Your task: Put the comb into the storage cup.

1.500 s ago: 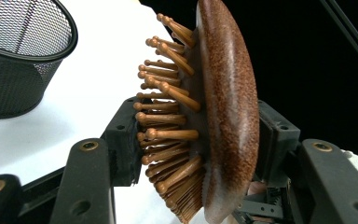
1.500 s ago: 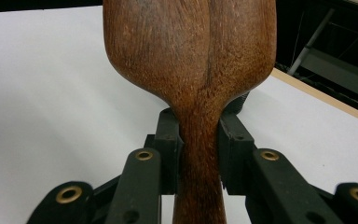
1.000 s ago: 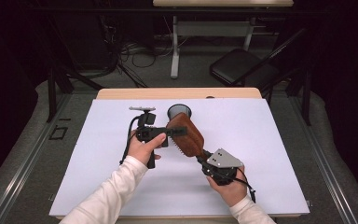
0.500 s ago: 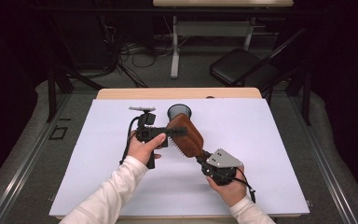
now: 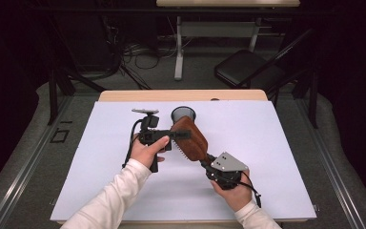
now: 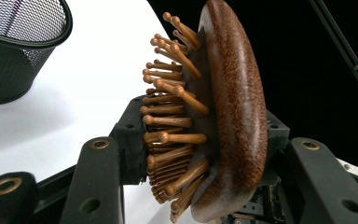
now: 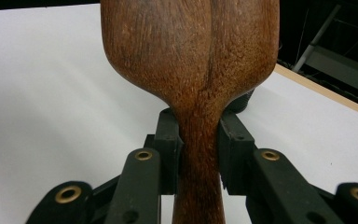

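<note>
The hairbrush [image 5: 190,138] was reddish-brown wood with a speckled grain, its pins [image 6: 170,116] a lighter orange-brown. The cup [image 5: 183,114] at its 12 o'clock was black wire mesh. The worktop [image 5: 276,143] was white with a tan edge, each hand-held gripper black, the sleeves [image 5: 109,205] white.

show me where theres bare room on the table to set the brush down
Free: the white sheet right of the brush, out to its right edge; the left part beyond the left gripper; the near strip between the forearms. Crowded: the middle, where both grippers clamp the brush beside the mesh cup.
</note>
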A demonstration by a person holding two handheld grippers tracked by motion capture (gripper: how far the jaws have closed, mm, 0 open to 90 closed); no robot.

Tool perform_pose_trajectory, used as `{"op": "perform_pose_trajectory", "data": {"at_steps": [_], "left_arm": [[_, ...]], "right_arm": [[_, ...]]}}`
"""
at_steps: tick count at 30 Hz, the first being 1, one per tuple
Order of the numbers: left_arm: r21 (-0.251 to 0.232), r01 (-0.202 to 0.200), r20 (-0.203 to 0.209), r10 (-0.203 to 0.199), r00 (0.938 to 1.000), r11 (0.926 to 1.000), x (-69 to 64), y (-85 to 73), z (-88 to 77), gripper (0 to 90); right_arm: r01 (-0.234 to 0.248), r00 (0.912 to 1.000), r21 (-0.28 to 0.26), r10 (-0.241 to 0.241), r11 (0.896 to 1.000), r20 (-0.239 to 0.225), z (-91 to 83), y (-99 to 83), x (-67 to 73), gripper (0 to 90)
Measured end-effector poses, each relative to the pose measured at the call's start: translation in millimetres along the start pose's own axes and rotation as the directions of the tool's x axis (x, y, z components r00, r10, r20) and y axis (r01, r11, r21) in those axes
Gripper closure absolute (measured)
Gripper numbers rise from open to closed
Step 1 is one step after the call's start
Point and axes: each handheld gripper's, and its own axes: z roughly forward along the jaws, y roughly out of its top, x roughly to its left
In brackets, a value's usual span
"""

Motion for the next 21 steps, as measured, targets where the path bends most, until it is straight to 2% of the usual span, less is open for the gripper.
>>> {"op": "perform_pose_trajectory", "data": {"at_steps": [12,21], "left_arm": [[0.005,0.002,-0.009,-0.002,1.0000,1.0000,-0.9,0.3,0.0,49.9],[0.018,0.019,-0.012,-0.019,0.9998,0.9997,0.7,2.8,0.7,50.0]], "right_arm": [[0.001,1.0000,0.003,-0.001,1.000,-0.001,0.3,-0.2,0.2,72.0],[-0.009,0.9999,0.001,0.009,1.000,-0.006,0.5,-0.2,-0.3,71.9]]}}
